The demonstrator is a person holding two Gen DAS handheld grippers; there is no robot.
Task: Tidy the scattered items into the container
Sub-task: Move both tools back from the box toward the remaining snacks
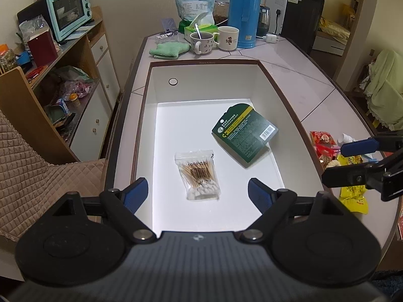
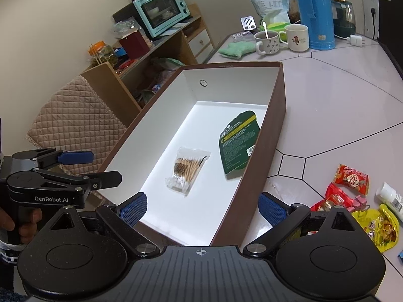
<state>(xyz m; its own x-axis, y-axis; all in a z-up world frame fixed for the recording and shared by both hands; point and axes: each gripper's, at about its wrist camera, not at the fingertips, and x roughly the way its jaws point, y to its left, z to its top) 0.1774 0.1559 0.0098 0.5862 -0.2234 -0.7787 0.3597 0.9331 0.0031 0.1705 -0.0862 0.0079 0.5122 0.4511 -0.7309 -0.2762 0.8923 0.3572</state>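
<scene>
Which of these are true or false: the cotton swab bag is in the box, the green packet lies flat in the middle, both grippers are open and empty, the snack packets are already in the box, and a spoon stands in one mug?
1. The cotton swab bag lies inside the box. True.
2. The green packet lies flat mid-floor. False: it leans tilted against the box's right wall.
3. The left gripper and right gripper are open and empty. True.
4. The snack packets are in the box. False: they lie on the table to its right.
5. A spoon stands in a mug. True.
</scene>
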